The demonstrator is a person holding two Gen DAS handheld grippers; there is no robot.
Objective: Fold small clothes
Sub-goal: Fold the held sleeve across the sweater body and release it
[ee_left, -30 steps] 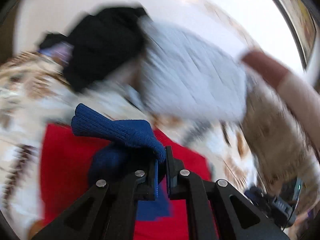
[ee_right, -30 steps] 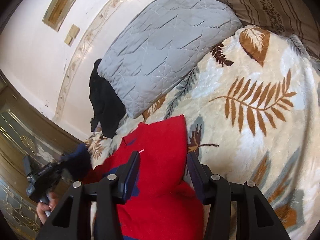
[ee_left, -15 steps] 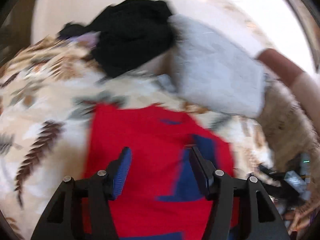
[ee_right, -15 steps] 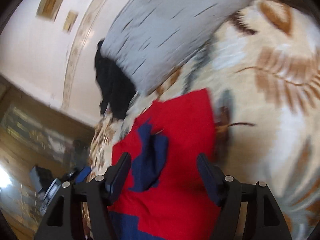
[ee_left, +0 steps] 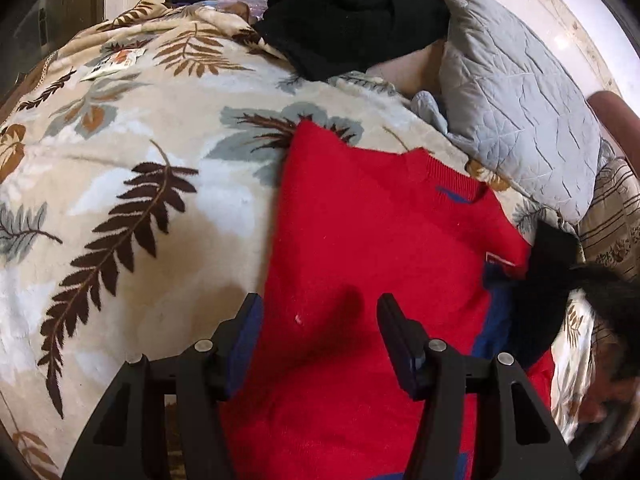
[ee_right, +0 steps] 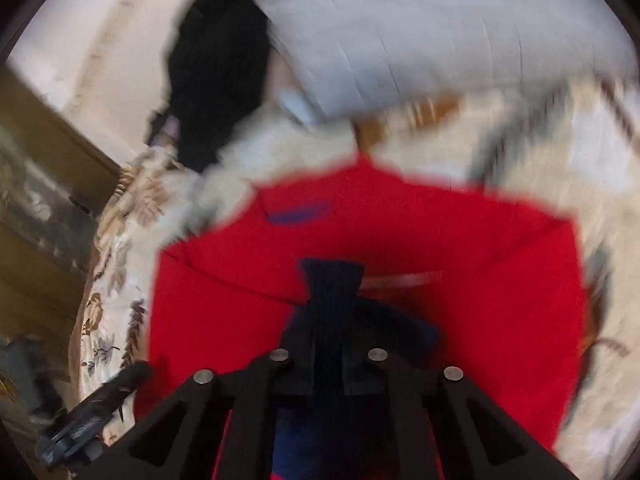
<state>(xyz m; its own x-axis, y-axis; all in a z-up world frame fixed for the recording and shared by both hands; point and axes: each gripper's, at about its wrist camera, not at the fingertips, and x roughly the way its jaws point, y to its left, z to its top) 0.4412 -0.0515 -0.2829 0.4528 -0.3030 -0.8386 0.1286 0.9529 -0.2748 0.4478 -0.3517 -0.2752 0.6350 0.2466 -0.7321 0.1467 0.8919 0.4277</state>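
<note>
Lying across the leaf-print blanket (ee_left: 120,208) on the bed: red sweater (ee_left: 372,232), spread flat for folding. Hovering half-open and empty above its left edge: left tool (ee_left: 318,330), navy cuff dropped a second ago. Pinching the navy cuff (ee_right: 332,284) for folding inward: right tool (ee_right: 326,376), open half a second before, now clamped.

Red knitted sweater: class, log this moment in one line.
red knitted sweater: flat on leaf-patterned blanket | right hand-held gripper: shut on navy ribbed cuff | left hand-held gripper: open
</note>
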